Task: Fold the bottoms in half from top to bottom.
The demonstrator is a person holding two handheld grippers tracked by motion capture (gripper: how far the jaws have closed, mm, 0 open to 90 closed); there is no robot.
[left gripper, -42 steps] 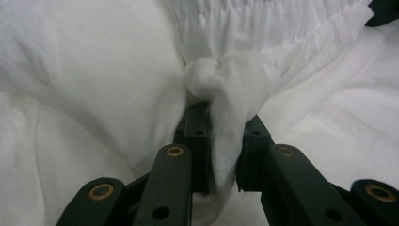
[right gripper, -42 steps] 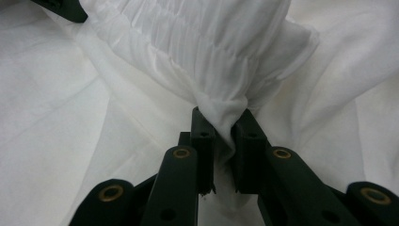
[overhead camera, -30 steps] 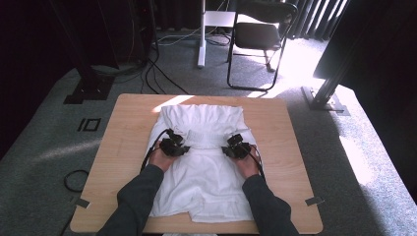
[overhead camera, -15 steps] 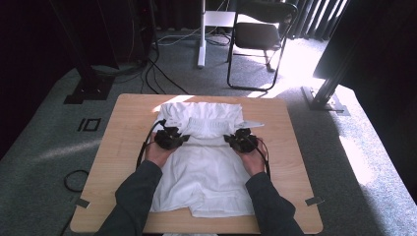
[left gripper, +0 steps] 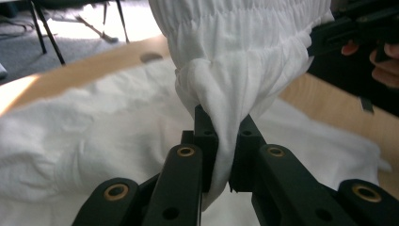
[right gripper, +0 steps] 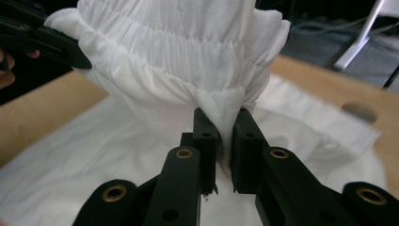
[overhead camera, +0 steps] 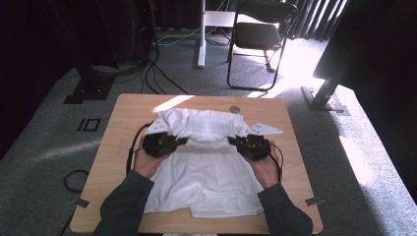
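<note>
White garment (overhead camera: 206, 162) spread on wooden surface (overhead camera: 290, 162), elastic waistband end raised. Left hand-held gripper (overhead camera: 183, 141) pinching bunched waistband fabric at one side; right hand-held gripper (overhead camera: 232, 140) clamped on opposite side. Waistband stretched between both, lifted off lower layer. Likely mid-fold: top edge being carried over. Next: bring both ends toward near hem together, keep tension even, lay flat, release.
</note>
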